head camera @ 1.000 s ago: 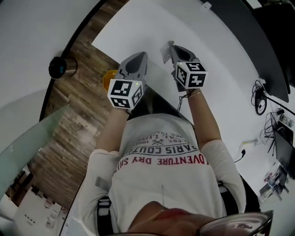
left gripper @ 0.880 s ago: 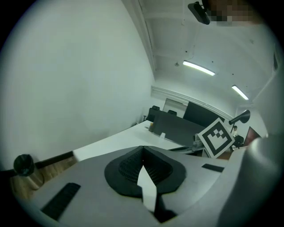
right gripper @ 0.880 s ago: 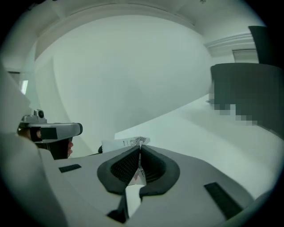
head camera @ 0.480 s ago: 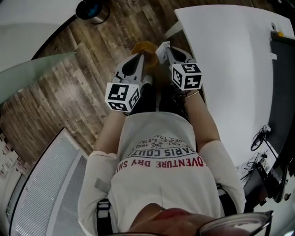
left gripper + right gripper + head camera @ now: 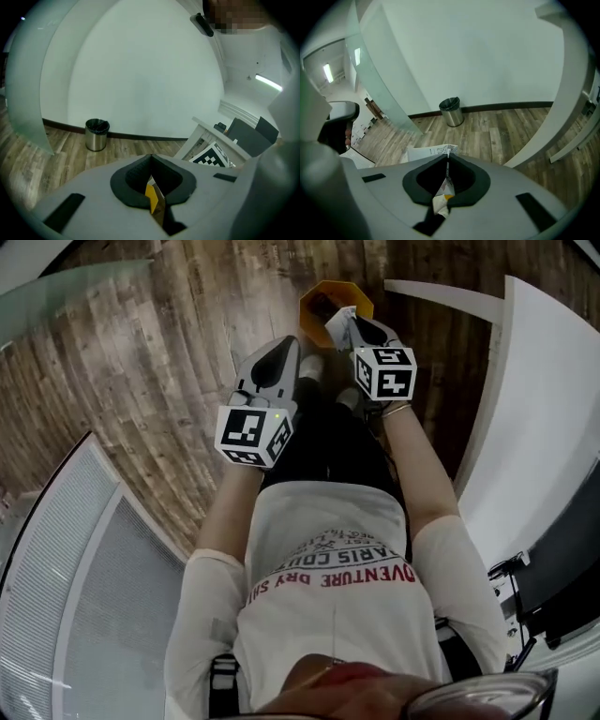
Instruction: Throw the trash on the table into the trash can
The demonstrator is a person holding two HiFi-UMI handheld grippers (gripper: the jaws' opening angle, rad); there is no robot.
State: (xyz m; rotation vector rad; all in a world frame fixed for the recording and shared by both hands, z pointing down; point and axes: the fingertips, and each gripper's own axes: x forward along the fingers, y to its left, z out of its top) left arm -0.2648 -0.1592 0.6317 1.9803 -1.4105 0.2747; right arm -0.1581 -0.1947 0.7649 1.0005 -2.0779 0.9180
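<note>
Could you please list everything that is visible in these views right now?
floor: one, brown wood, underfoot
table: one, white, right of the head view
orange bin: one, orange, on the floor just beyond the tools
steel bin: one, silver, by the far wall
glass panel: one, greenish, standing at the left
scrap: one, yellow, in the left tool
paper: one, white with print, in the right tool
shirt: one, white with print, on the person
left tool: one, grey, shut on the scrap
right tool: one, grey, shut on the paper
</note>
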